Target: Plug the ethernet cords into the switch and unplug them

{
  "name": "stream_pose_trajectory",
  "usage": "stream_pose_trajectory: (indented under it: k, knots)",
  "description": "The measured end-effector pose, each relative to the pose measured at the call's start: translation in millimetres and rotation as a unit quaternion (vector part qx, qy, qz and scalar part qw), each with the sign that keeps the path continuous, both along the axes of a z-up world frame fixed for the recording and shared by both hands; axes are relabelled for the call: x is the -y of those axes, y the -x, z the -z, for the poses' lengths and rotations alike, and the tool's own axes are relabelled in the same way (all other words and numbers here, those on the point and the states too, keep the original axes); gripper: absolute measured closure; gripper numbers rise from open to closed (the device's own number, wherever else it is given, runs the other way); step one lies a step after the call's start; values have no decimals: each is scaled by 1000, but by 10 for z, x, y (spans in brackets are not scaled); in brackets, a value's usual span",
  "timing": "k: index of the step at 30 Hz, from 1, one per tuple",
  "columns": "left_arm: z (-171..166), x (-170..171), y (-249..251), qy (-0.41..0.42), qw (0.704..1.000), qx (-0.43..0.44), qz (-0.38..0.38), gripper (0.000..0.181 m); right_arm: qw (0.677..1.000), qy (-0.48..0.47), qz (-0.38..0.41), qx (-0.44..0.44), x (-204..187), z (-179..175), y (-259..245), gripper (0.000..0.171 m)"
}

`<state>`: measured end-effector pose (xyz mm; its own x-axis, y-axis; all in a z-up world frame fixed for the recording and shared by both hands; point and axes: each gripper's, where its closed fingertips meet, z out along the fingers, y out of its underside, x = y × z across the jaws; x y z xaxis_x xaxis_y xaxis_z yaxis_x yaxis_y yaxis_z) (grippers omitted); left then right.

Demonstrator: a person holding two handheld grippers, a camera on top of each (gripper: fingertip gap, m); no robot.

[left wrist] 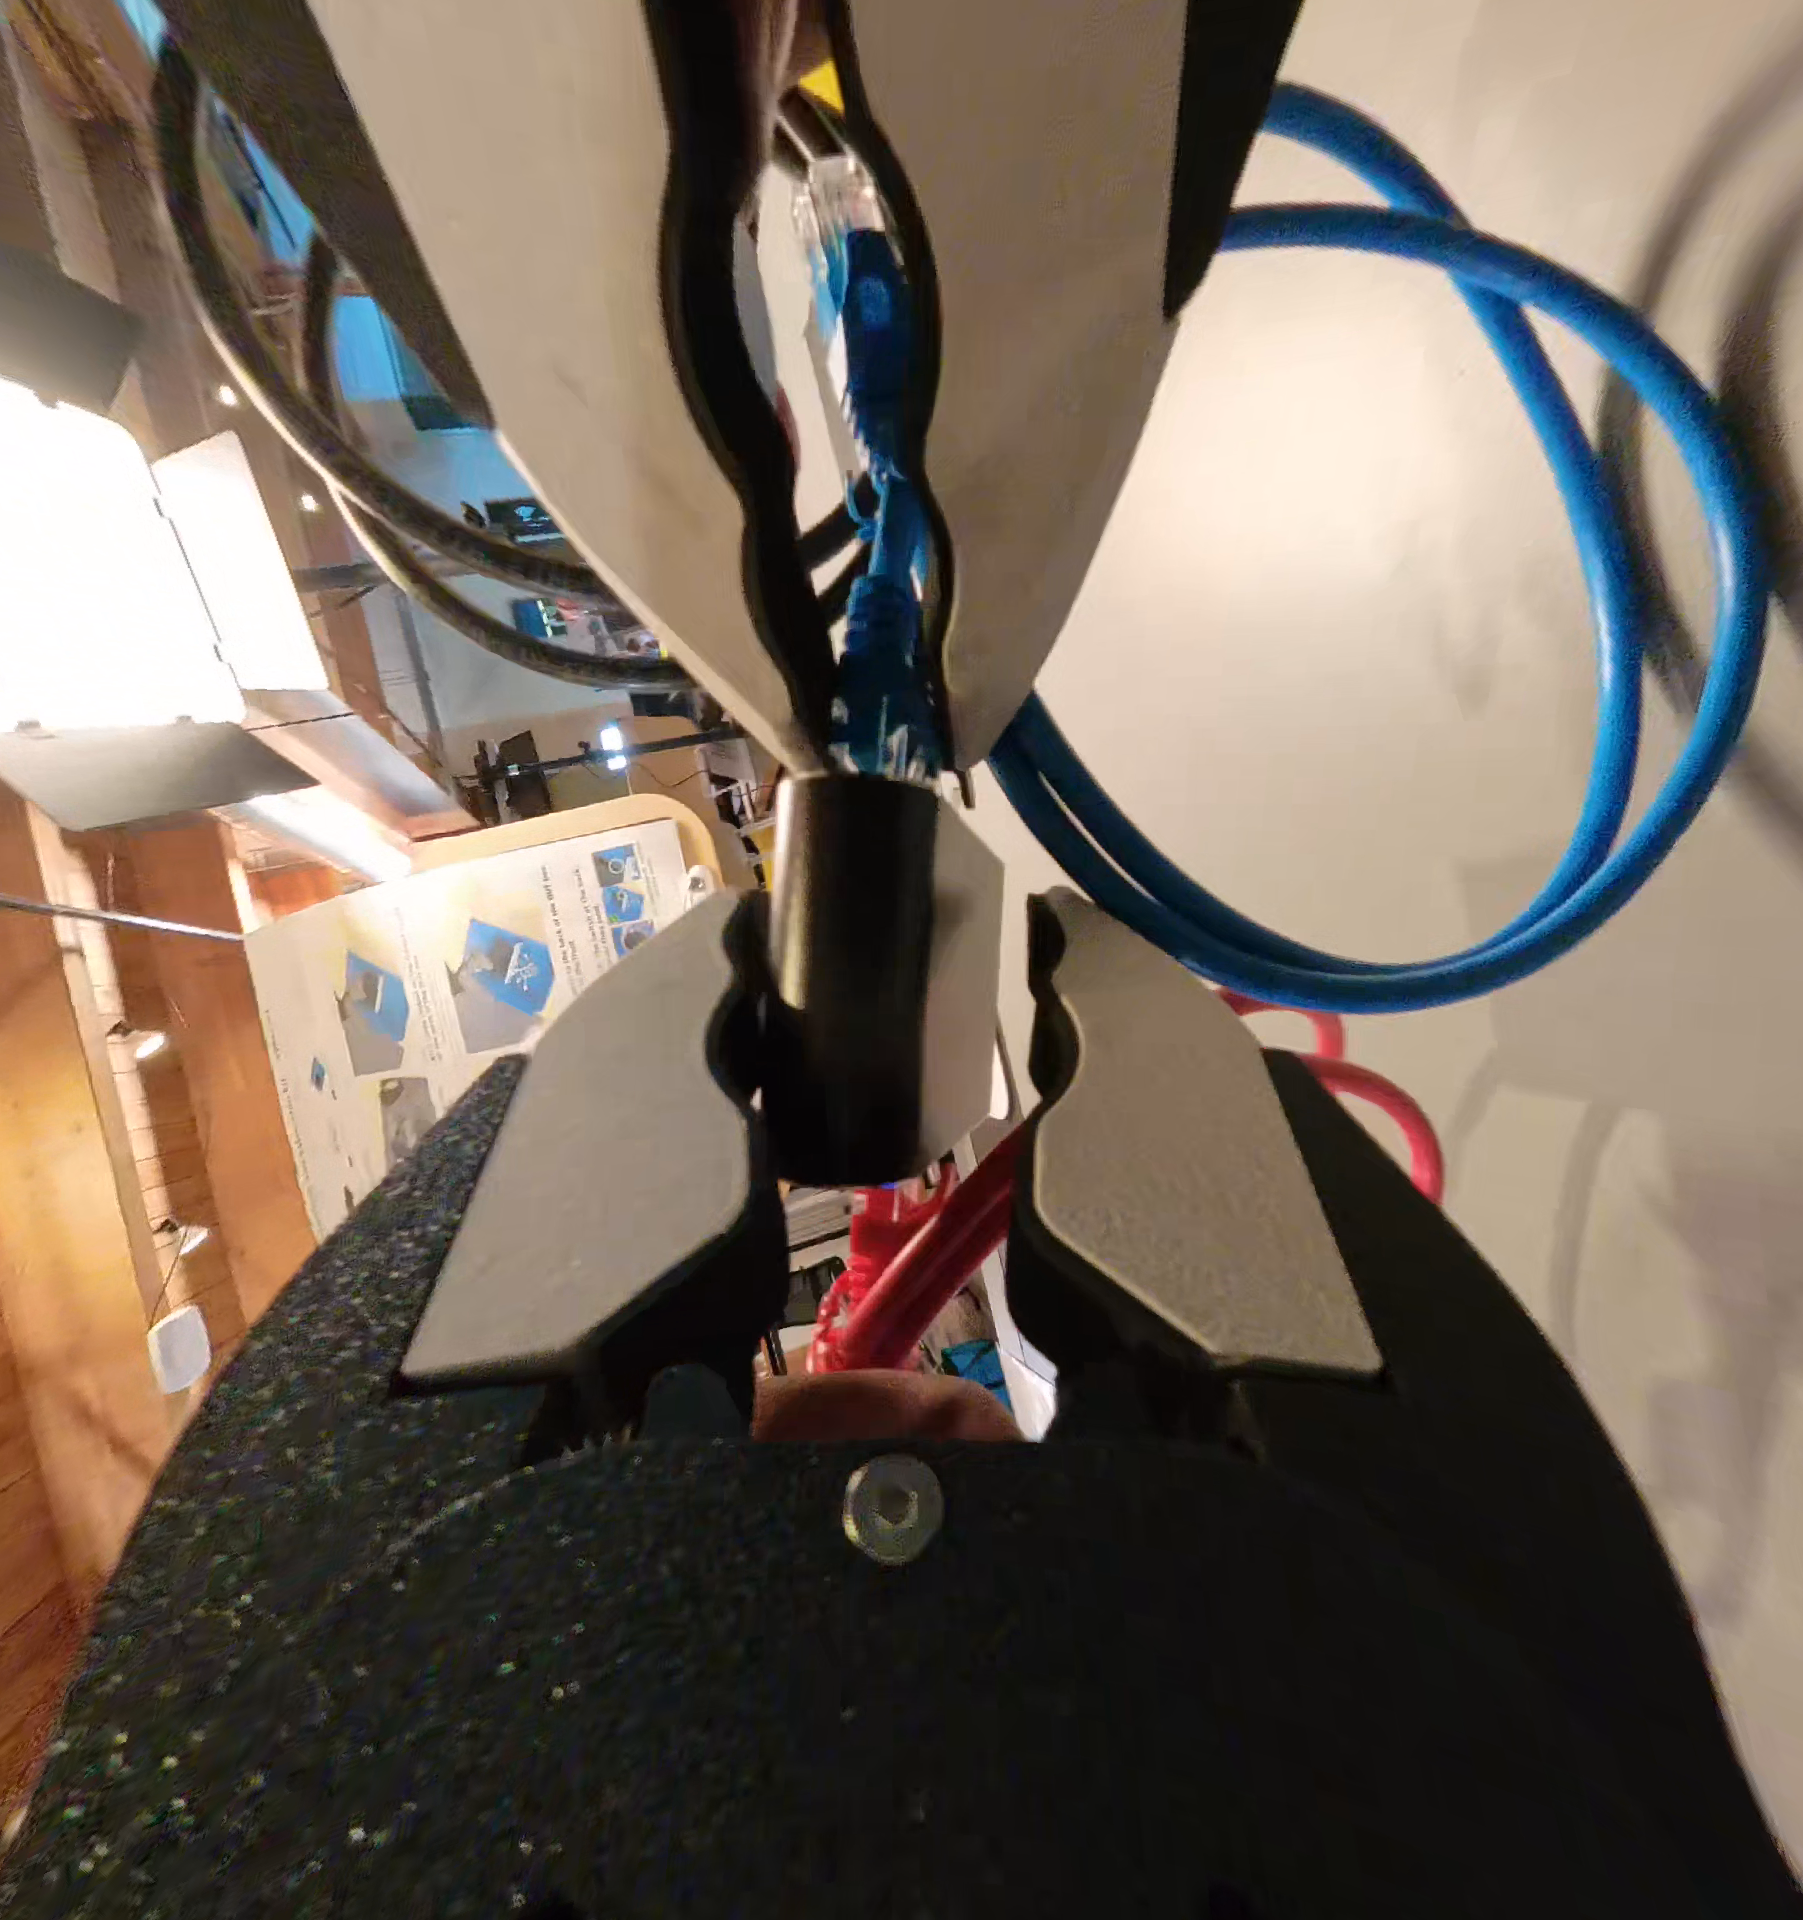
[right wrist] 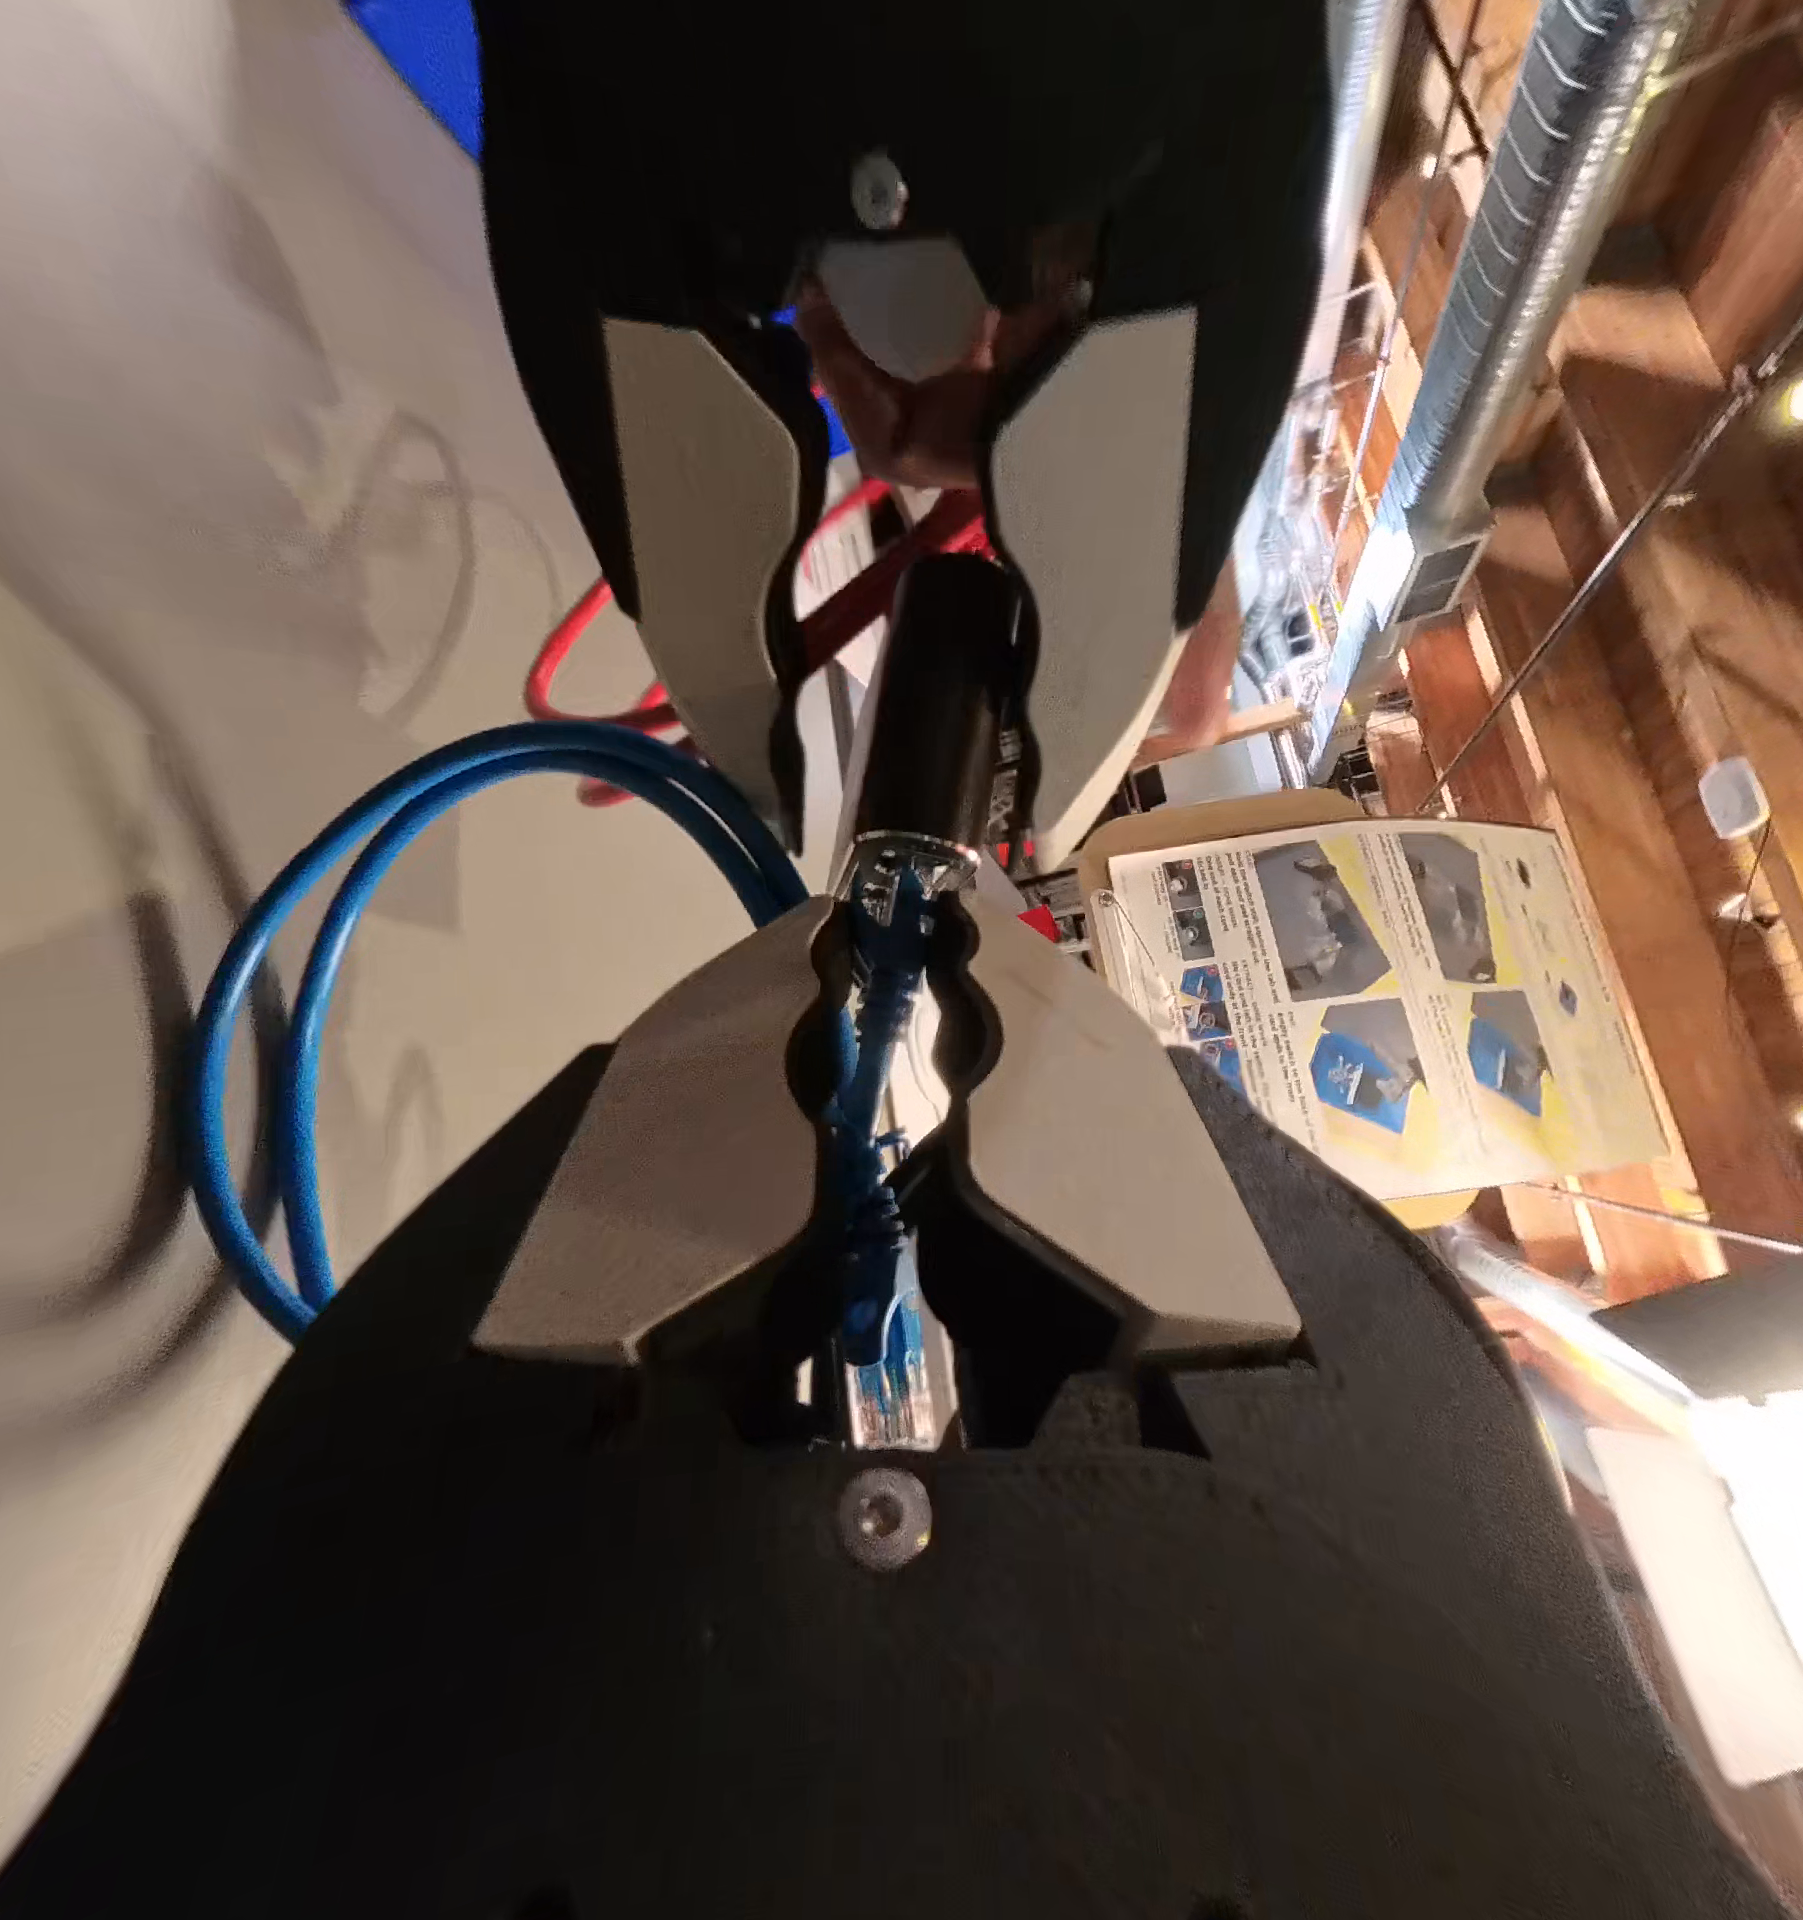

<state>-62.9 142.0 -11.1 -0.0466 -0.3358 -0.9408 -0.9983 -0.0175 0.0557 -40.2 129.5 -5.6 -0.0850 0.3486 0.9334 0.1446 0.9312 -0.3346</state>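
A small black switch (left wrist: pixel 845 987) sits between the fingers of my left gripper (left wrist: pixel 892 1029), which is shut on it. One pad touches it; the other is very close. In the right wrist view the switch (right wrist: pixel 938 707) is straight ahead. My right gripper (right wrist: pixel 892 997) is shut on the blue ethernet cord (right wrist: pixel 876 1039) just behind a clear plug (right wrist: pixel 881 878) at the switch's end face. I cannot tell whether that plug is seated. The cord's other plug (right wrist: pixel 886 1392) lies loose deep between the fingers. The cord loops over the table (left wrist: pixel 1603 623). The right gripper (left wrist: pixel 866 748) faces the left one.
A red ethernet cord (left wrist: pixel 918 1278) runs behind the switch and also shows in the right wrist view (right wrist: pixel 585 665). A pale table surface (right wrist: pixel 149 623) fills one side. A printed instruction sheet on a board (right wrist: pixel 1396 987) stands beyond. Black cables (left wrist: pixel 409 540) hang near the right gripper. My two grippers' fingertips are within a few centimetres of each other.
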Motion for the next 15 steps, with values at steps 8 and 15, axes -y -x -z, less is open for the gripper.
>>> stream_pose_trajectory:
  k: [8, 15]
  knots:
    - [61, -149, 71, -92, 989, 114, -25, 153, 999, -7, 29, -26, -142, 66, 70, 156]
    - [83, -214, 76, -119, 975, 175, -65, 153, 996, -38, 57, -65, -218, 16, 66, 155]
